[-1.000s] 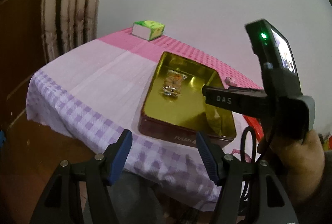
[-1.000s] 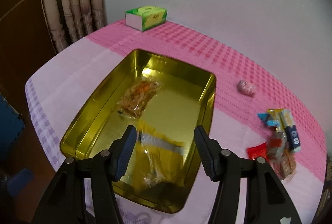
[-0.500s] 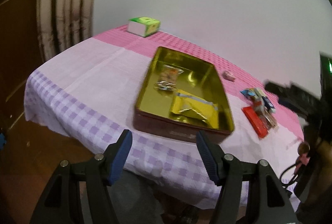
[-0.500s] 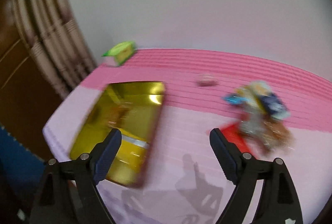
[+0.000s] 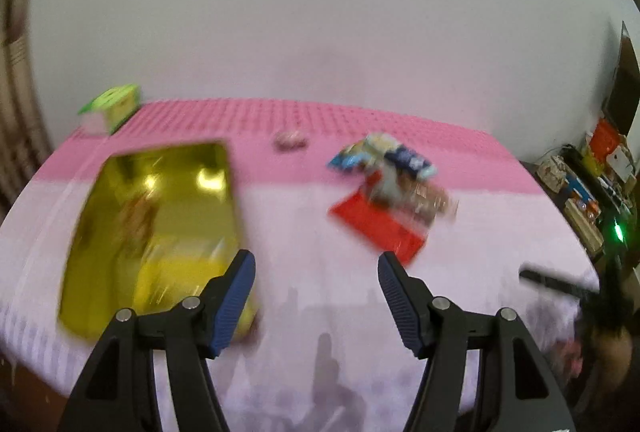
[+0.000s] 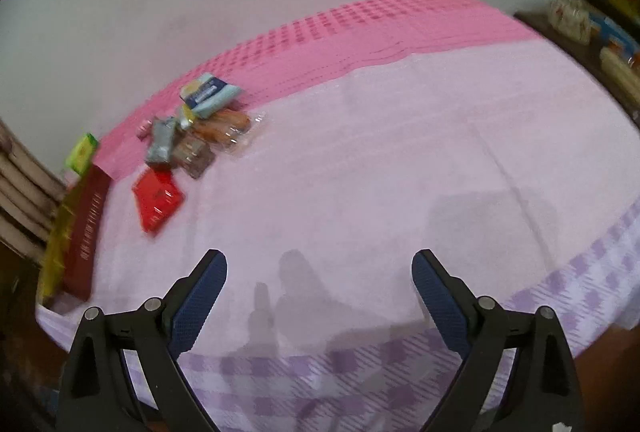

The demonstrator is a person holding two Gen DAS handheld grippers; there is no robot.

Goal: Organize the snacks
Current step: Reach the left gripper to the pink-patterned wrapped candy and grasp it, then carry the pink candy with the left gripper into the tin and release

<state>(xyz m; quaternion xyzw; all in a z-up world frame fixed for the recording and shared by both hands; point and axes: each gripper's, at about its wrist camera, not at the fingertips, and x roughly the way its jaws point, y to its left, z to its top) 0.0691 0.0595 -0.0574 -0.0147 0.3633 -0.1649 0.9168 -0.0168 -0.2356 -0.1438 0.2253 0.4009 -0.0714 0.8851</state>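
A gold tin (image 5: 100, 232) sits on the left of the table with a yellow packet (image 5: 176, 264) and a clear snack bag inside. A pile of snack packets (image 5: 396, 171) with a red packet (image 5: 376, 228) lies right of it. My left gripper (image 5: 316, 284) is open and empty, above the table between tin and pile. My right gripper (image 6: 320, 292) is open and empty over the table's front edge. The pile (image 6: 200, 135), the red packet (image 6: 158, 197) and the tin's red side (image 6: 86, 232) show at its far left.
A green box (image 5: 112, 103) stands at the back left corner and a small pink candy (image 5: 290, 140) lies behind the tin. The table wears a pink and lilac checked cloth (image 6: 400, 171). Cluttered shelves (image 5: 580, 187) stand to the right. A wall is behind the table.
Both grippers have swung to the right. The right one left the tin, where the yellow packet now lies, and opened wider. The left view now faces the snack pile.
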